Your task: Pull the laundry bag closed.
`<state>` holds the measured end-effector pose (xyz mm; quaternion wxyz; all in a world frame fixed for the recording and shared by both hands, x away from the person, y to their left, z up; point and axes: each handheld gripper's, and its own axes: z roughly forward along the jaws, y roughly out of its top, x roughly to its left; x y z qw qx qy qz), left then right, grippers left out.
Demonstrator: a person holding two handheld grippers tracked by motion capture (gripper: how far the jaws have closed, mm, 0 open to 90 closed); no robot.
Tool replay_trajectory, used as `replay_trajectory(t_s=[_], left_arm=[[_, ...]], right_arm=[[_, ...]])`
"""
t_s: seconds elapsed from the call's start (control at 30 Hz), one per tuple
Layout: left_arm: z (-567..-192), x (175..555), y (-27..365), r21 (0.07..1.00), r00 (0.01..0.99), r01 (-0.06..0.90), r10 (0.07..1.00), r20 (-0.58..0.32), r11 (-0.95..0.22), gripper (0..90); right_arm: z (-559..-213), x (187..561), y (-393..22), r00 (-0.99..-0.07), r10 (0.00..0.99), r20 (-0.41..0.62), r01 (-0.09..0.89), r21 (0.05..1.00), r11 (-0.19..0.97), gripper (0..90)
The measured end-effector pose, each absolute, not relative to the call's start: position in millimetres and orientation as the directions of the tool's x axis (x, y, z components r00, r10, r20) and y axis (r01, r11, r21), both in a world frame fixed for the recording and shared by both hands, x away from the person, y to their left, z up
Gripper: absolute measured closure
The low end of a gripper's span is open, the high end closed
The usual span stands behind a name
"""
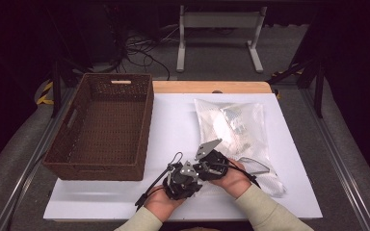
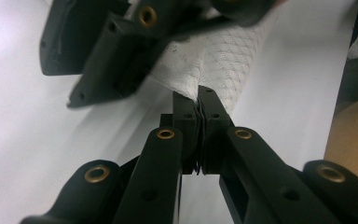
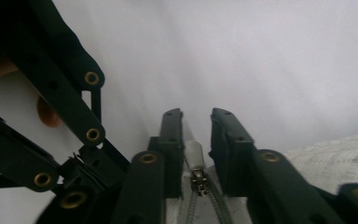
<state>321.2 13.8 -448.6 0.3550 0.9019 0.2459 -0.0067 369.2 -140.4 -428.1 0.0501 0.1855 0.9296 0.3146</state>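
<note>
White bench (image 1: 173, 125) lies before you, brown basket (image 1: 101, 127) at its left. Your left claw (image 2: 199, 100) is clenched on the quilted white pouch (image 2: 214, 60) at the near edge. Your right claw (image 3: 196, 123) stands released, straddling the pouch's zipper pull (image 3: 195, 156).

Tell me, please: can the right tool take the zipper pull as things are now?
Probably yes. In the right gripper view the zipper pull lies between the open jaws of the right tool, nothing blocking it. The left tool is shut on the white bag beside it.
</note>
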Motion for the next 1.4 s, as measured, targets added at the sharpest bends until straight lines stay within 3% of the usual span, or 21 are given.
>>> replay_trajectory(t_s=[0.7,1.0,1.4], left_arm=[[-450.2,323.0,12.9,0.632,0.88,0.453,0.428,-0.206,-0.628,87.8],[-450.0,324.0,12.6,0.628,0.883,0.449,0.422,-0.204,-0.636,87.7],[-450.6,323.2,9.4,0.622,0.886,0.445,0.416,-0.204,-0.644,87.3]], right_arm=[[-403.6,358.0,-177.2,-0.911,0.41,0.037,0.325,0.676,0.661,78.6],[-405.3,355.9,-195.6,-0.891,0.445,0.09,0.384,0.673,0.632,70.2],[-406.0,352.9,-207.6,-0.849,0.492,0.193,0.48,0.671,0.565,69.9]])
